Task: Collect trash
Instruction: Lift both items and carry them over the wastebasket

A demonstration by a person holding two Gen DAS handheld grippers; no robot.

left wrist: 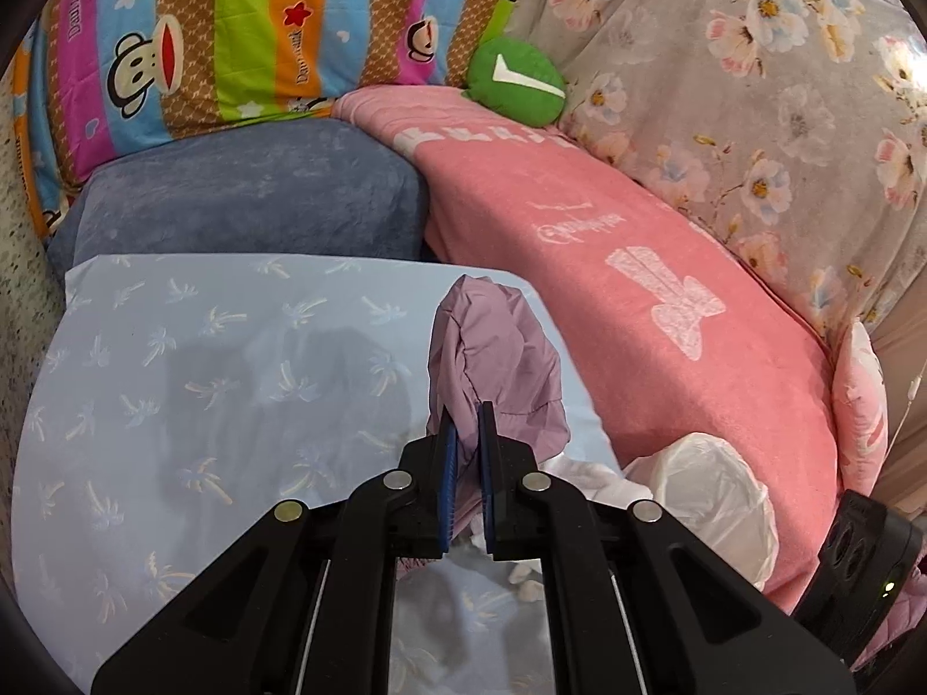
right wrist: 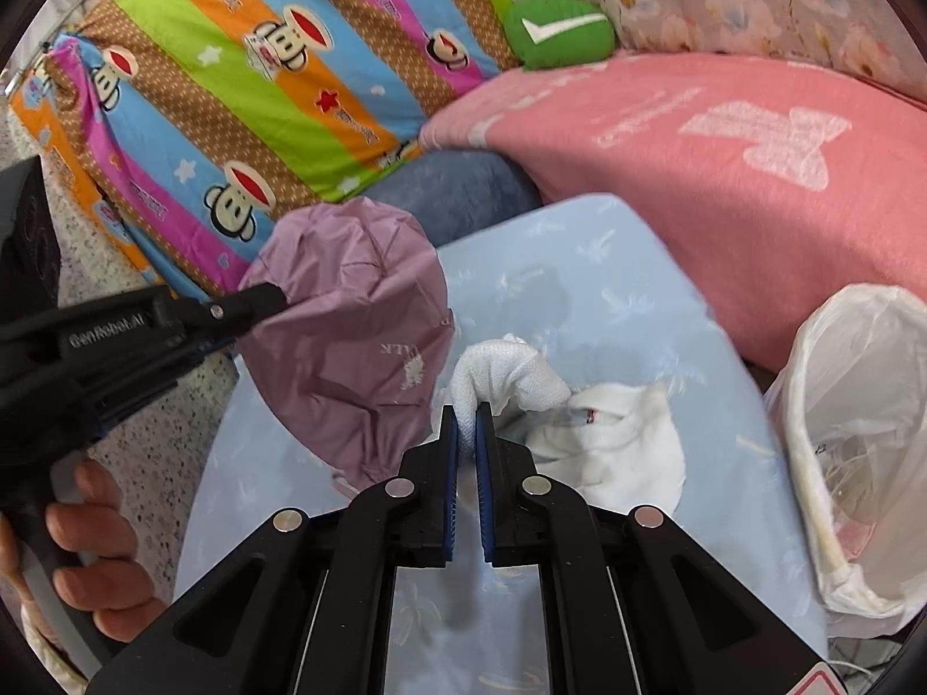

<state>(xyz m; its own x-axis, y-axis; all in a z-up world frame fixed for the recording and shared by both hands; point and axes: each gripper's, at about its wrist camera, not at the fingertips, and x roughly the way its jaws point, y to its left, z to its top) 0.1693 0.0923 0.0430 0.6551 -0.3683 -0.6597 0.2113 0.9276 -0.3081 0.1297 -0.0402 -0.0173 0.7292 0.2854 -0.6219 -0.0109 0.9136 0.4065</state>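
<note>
Left gripper (left wrist: 468, 414): fingers pinching mauve crumpled bag (right wrist: 353, 341), lifted off light-blue sheet (right wrist: 608, 289). Right gripper (right wrist: 466, 417): fingers pinching white mesh cloth (right wrist: 504, 373). Step: pickup. Next, likely: carry both into white plastic trash bag (right wrist: 851, 434) at right.

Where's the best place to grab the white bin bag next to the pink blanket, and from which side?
Grip the bin bag by its rolled rim along the open mouth, coming from above on the near side. The mouth gapes upward and the thin rim stands free, so closed fingers could probably pinch it without crushing the body.
</note>
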